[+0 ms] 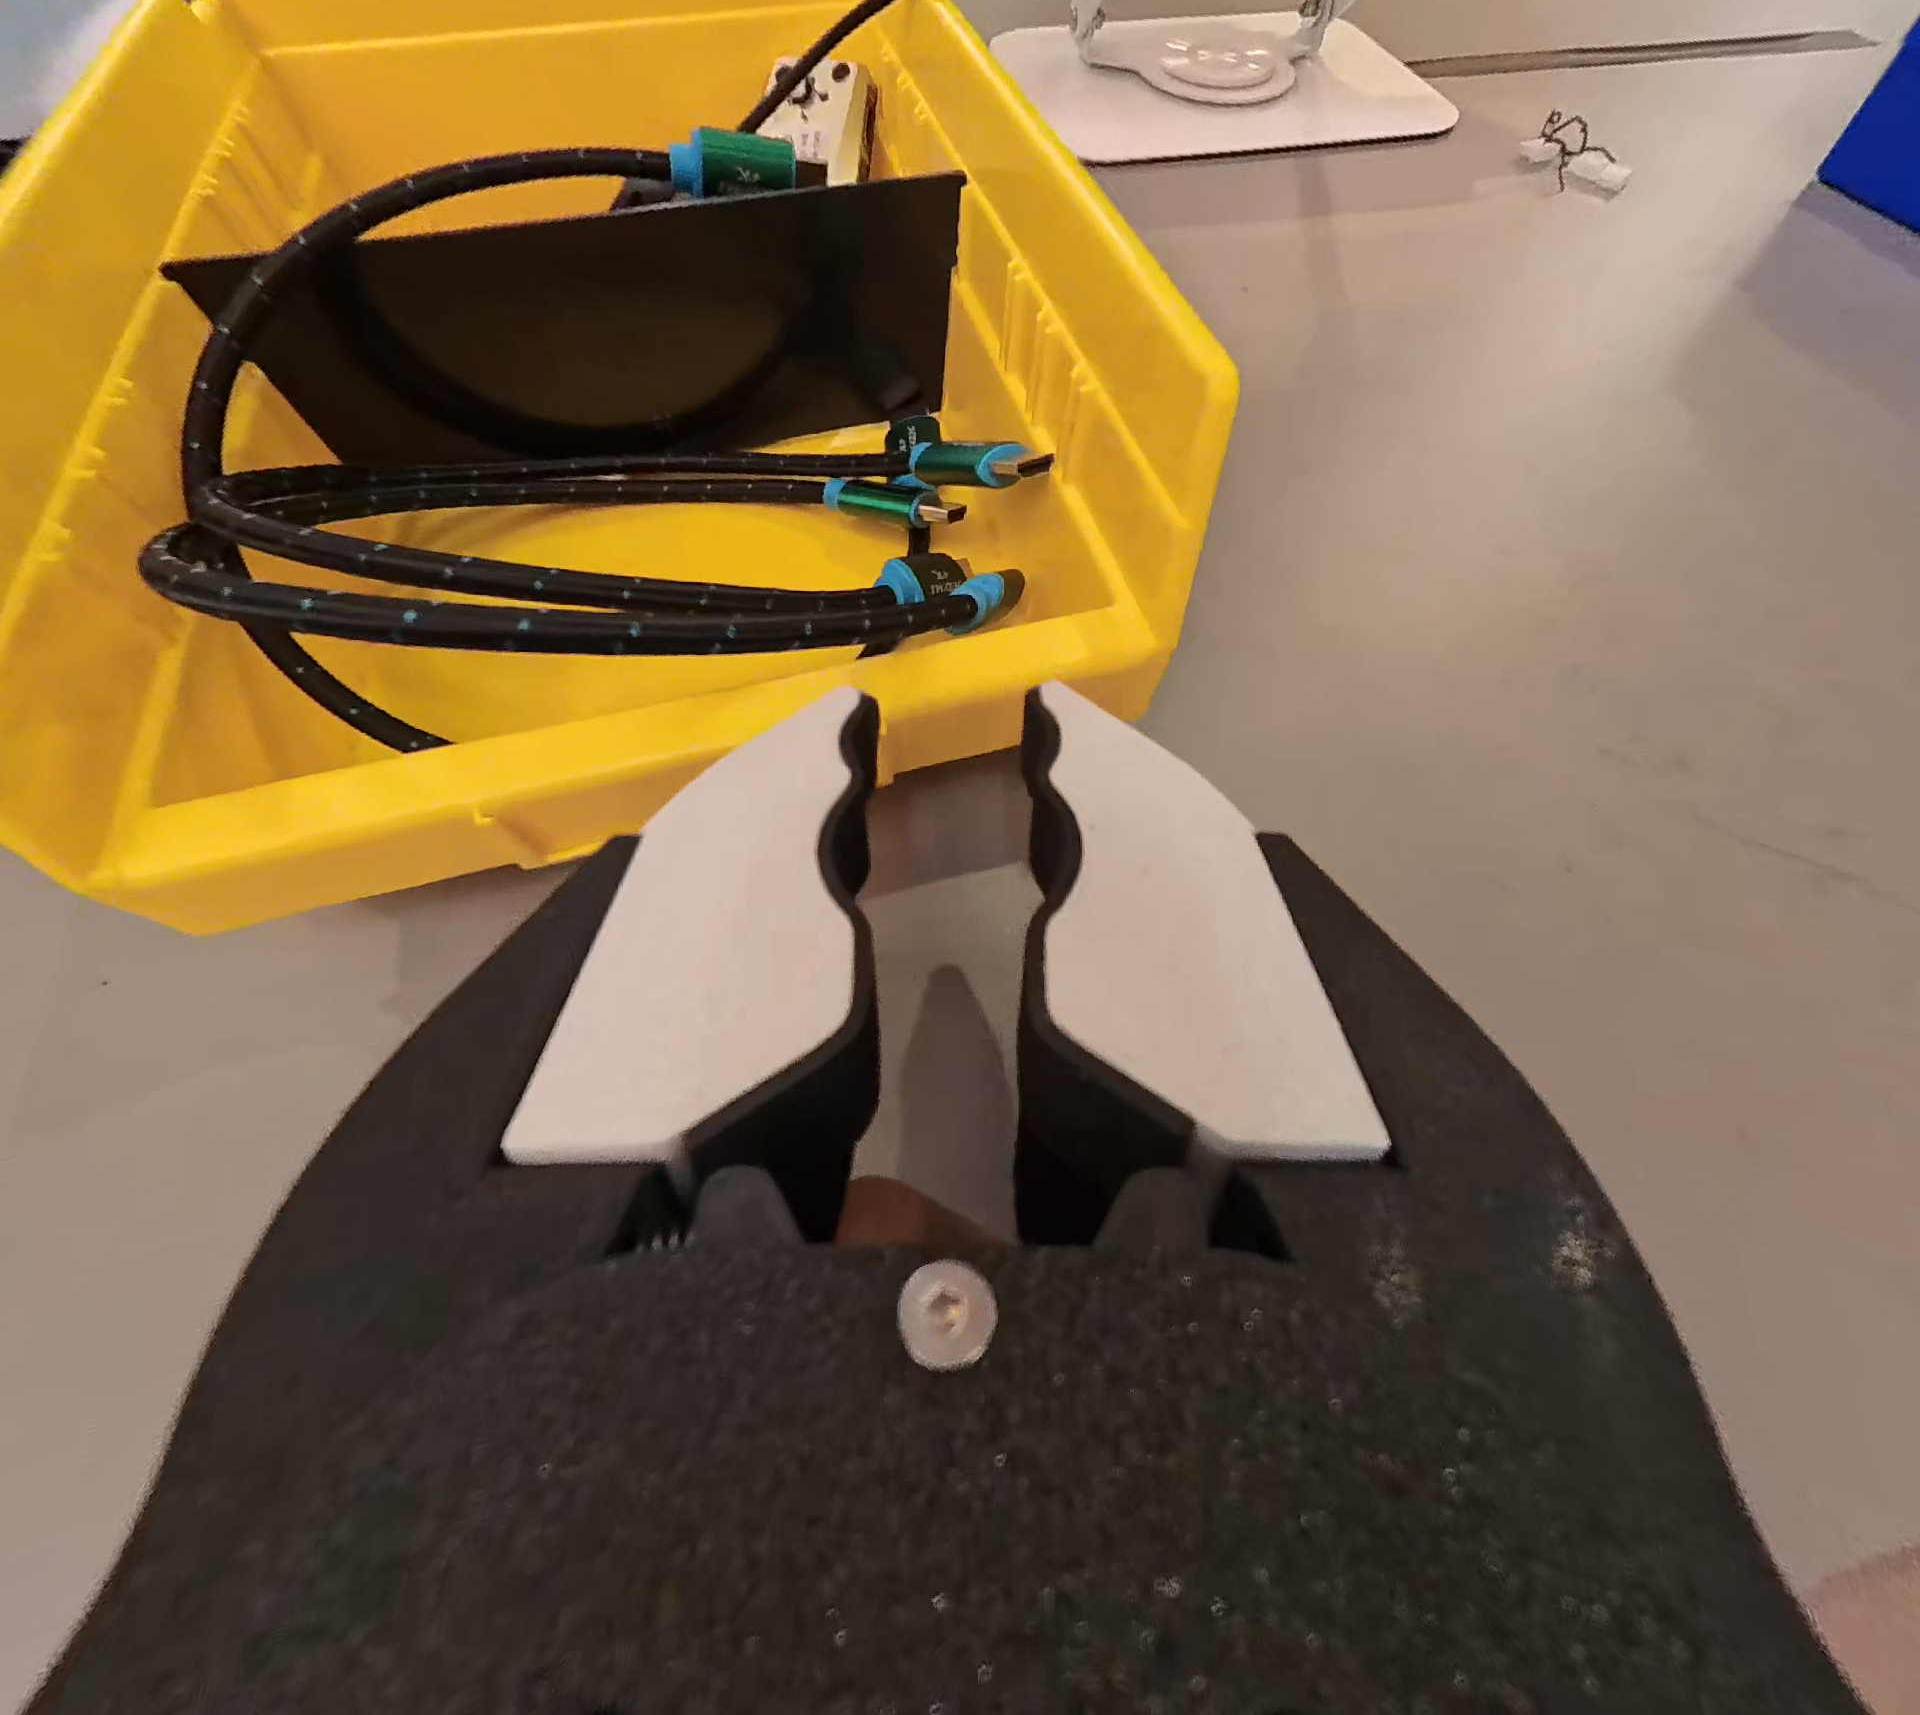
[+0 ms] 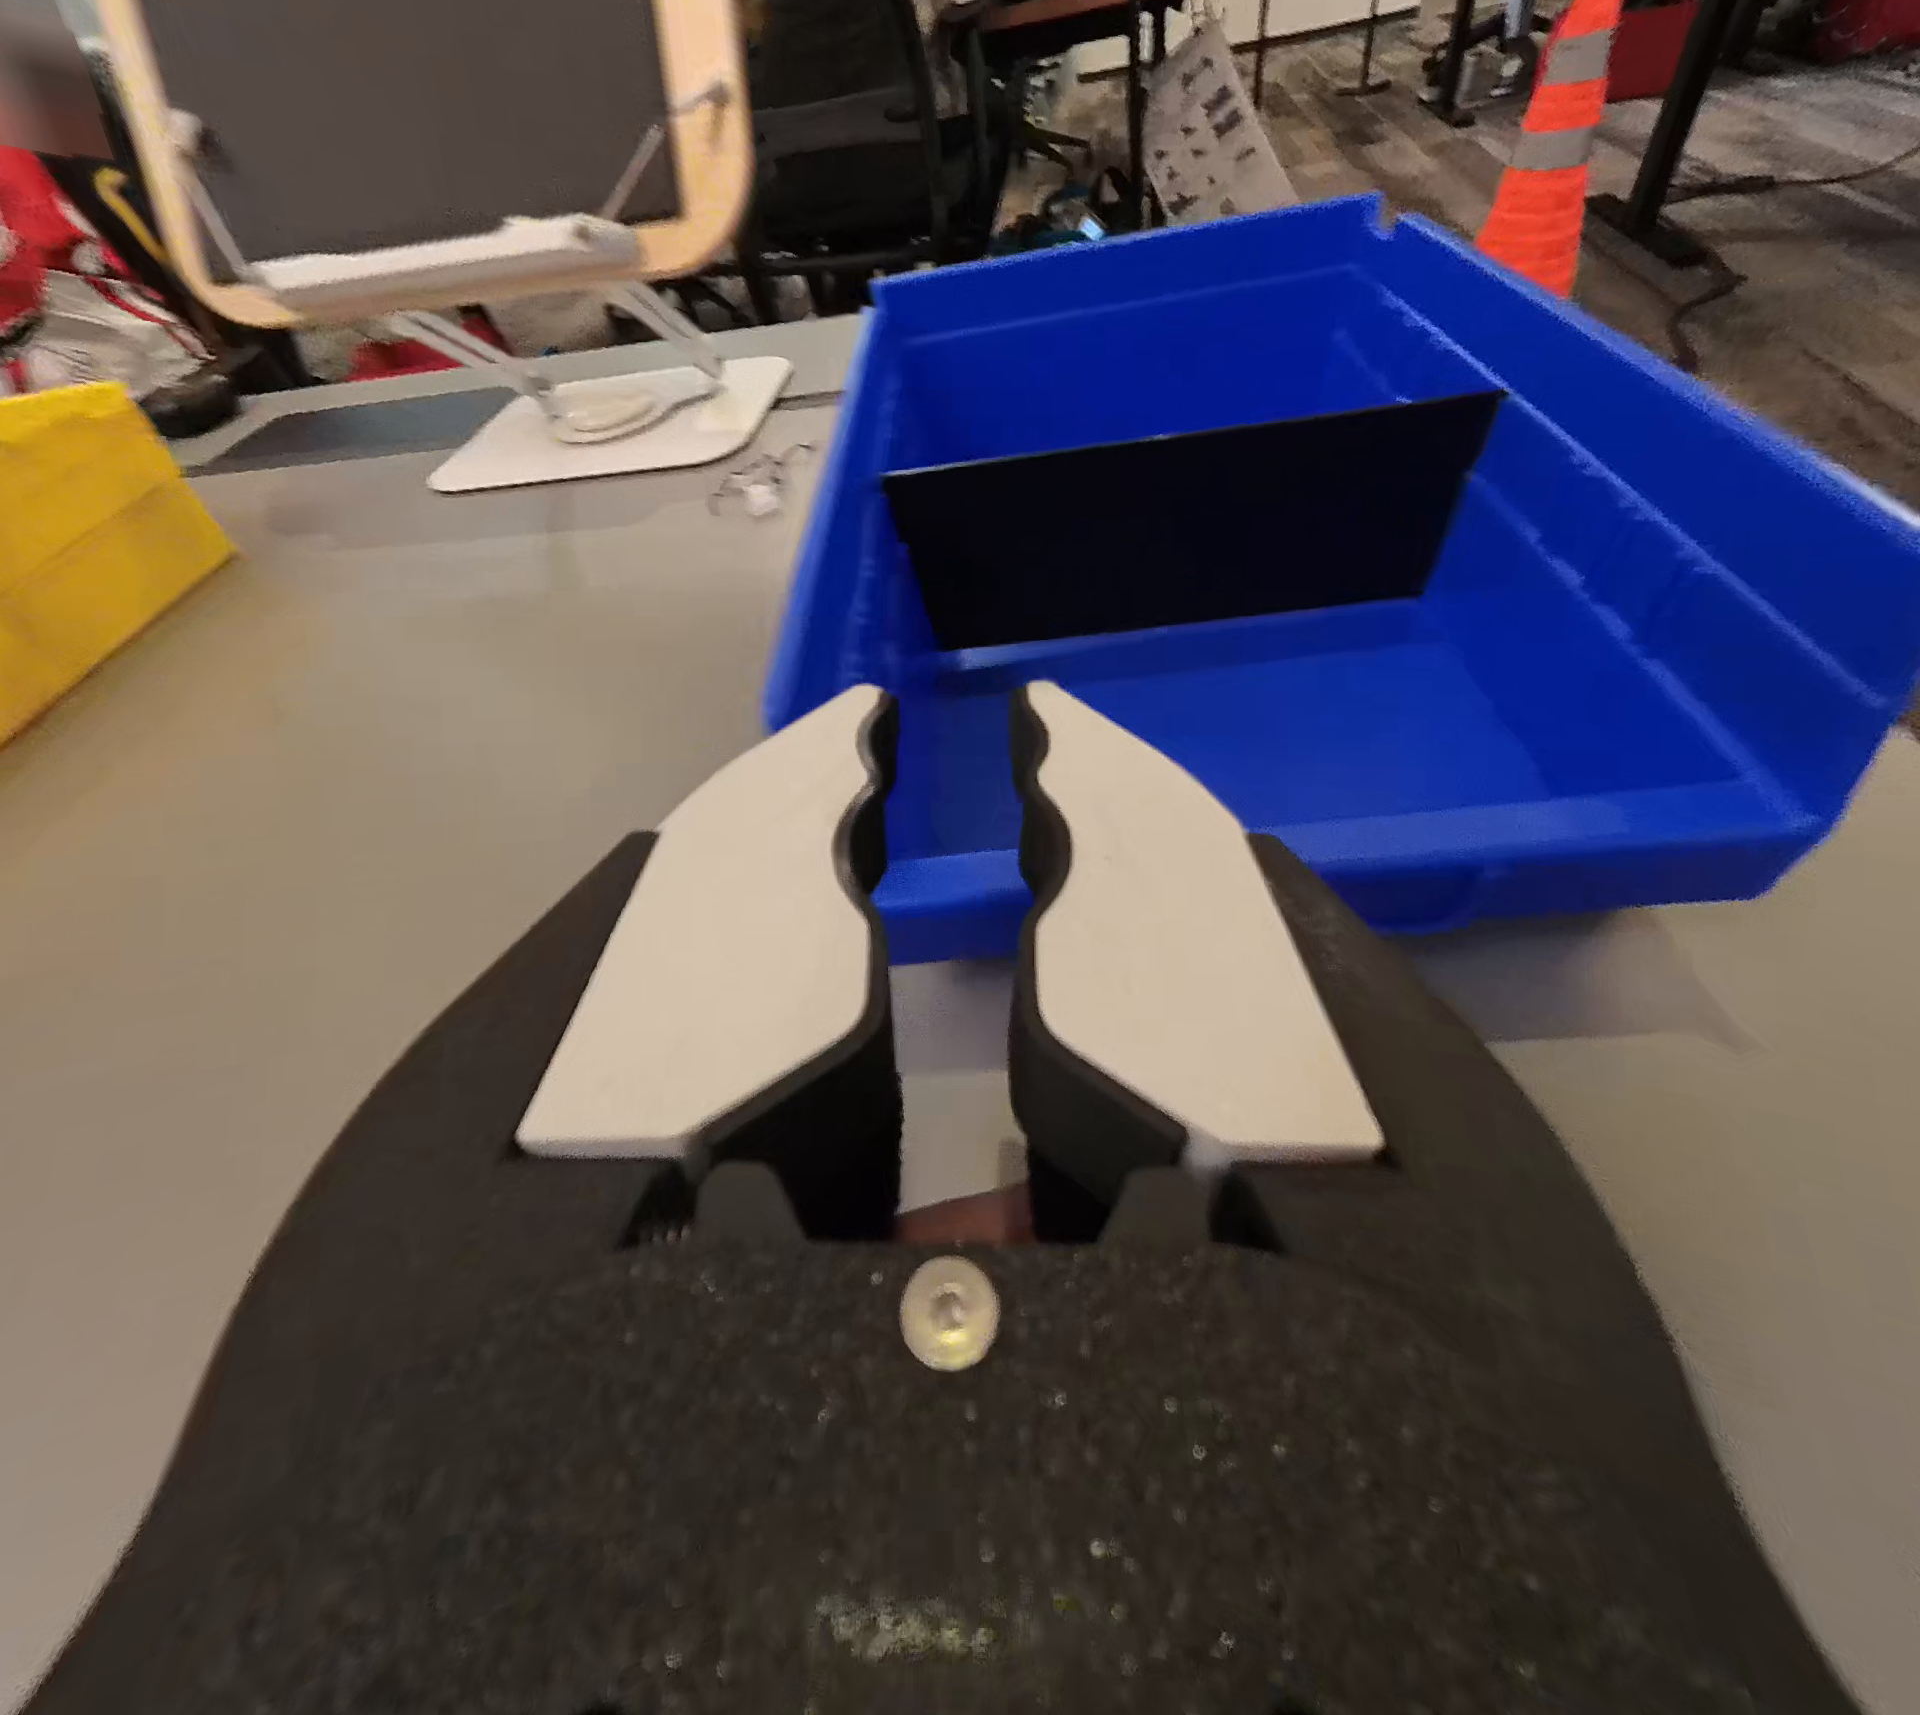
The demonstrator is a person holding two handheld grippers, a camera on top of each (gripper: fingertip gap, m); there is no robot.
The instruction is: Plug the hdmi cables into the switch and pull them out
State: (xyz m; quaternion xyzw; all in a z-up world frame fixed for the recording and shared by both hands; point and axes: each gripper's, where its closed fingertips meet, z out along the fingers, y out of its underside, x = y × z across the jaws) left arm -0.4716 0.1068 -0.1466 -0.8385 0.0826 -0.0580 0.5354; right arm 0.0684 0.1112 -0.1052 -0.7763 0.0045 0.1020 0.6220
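A yellow bin [image 1: 1049, 678] on the grey table holds several black braided HDMI cables [image 1: 520, 616] with green and blue plugs [image 1: 977, 465]. A black divider [image 1: 623, 315] crosses the bin. Behind it a white switch box [image 1: 831, 117] has one green plug [image 1: 732, 164] at its side and a thin black cable running up from it. My left gripper [image 1: 951, 709] is open and empty, just in front of the bin's near wall. My right gripper [image 2: 954, 709] is open and empty in front of a blue bin [image 2: 1558, 844] with a black divider [image 2: 1184, 522].
A white stand [image 1: 1226, 96] holding a framed screen [image 2: 416, 3] sits at the back of the table. A small white clip with wire [image 1: 1574, 153] lies near it. A person sits at a desk beyond; an orange cone [image 2: 1558, 117] stands on the floor. Spacing between my two grippers at the tips: around 55 centimetres.
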